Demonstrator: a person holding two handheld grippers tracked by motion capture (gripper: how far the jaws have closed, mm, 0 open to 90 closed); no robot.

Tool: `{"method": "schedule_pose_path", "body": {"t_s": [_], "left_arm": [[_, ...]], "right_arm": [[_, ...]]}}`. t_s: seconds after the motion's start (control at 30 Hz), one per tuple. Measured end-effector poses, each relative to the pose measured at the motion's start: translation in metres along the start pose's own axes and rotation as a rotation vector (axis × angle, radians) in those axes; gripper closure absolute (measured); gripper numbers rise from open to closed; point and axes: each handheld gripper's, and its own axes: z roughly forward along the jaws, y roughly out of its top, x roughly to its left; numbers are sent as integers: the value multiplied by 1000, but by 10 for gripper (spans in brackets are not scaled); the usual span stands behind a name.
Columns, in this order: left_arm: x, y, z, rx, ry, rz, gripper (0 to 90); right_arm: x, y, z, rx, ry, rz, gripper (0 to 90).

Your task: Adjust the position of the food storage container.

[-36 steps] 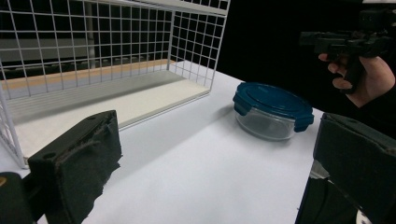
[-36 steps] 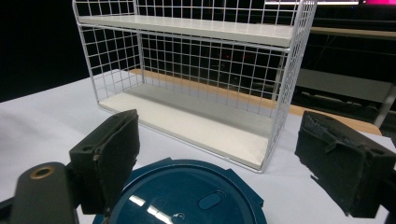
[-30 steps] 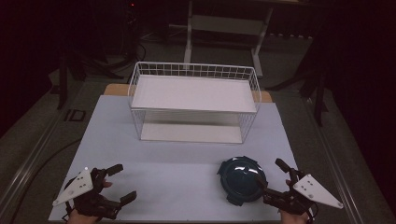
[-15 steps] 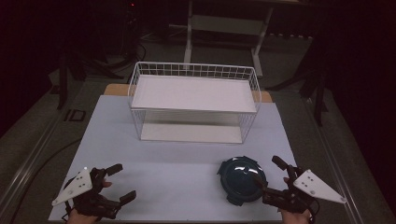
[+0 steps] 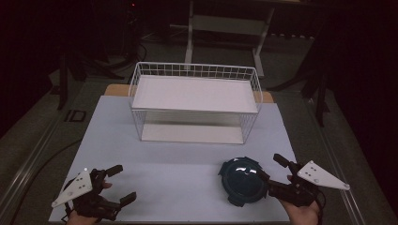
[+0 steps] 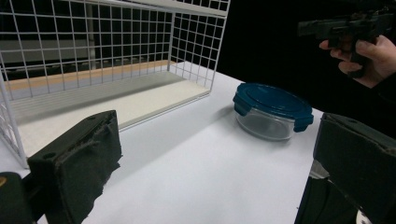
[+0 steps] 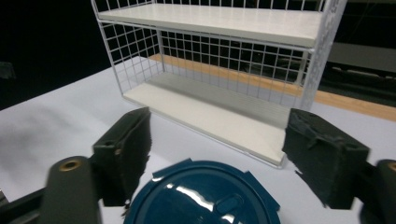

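Note:
A round glass container with a dark blue clip lid (image 5: 243,180) stands on the white table near its front right. My right gripper (image 5: 270,168) is open just to the right of it, one jaw over the lid's right edge. In the right gripper view the lid (image 7: 205,200) lies low between the spread jaws of that gripper (image 7: 224,154). At the front left my left gripper (image 5: 123,183) is open and holds nothing. In the left gripper view, the container (image 6: 273,109) stands beyond this gripper (image 6: 215,163).
A white wire rack with two white shelves (image 5: 195,101) stands at the middle back of the table (image 5: 178,164); both shelves are bare. A wooden strip runs behind it. The person's other hand with its gripper (image 6: 355,28) shows above the container.
My right gripper has edged slightly up and toward the container. The left gripper and the container have stayed put.

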Motion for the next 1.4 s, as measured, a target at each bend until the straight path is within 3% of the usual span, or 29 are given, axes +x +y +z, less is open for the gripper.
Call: {"method": "schedule_pose_path", "body": {"t_s": [0.23,0.33,0.37,0.7,1.0,1.2,1.4], "left_arm": [[-1,0,0,1,-4,3,10],[-1,0,1,3,-7,2,10],[-1,0,1,3,-7,2,10],[-1,0,2,3,-5,5,10],[-2,0,1,4,-6,7,10],[-2,0,2,6,-6,13,10],[-3,0,2,9,-8,13,11]], "right_arm": [[-10,-15,-1,70,-5,22,495],[-11,-20,-1,86,-11,23,545],[-12,-26,-1,107,-13,25,608],[-22,-55,-7,204,-21,68,885],[-30,-74,-11,286,-57,65,899],[-38,-86,-13,341,-79,94,899],[-38,-89,-9,369,-63,100,899]]}}
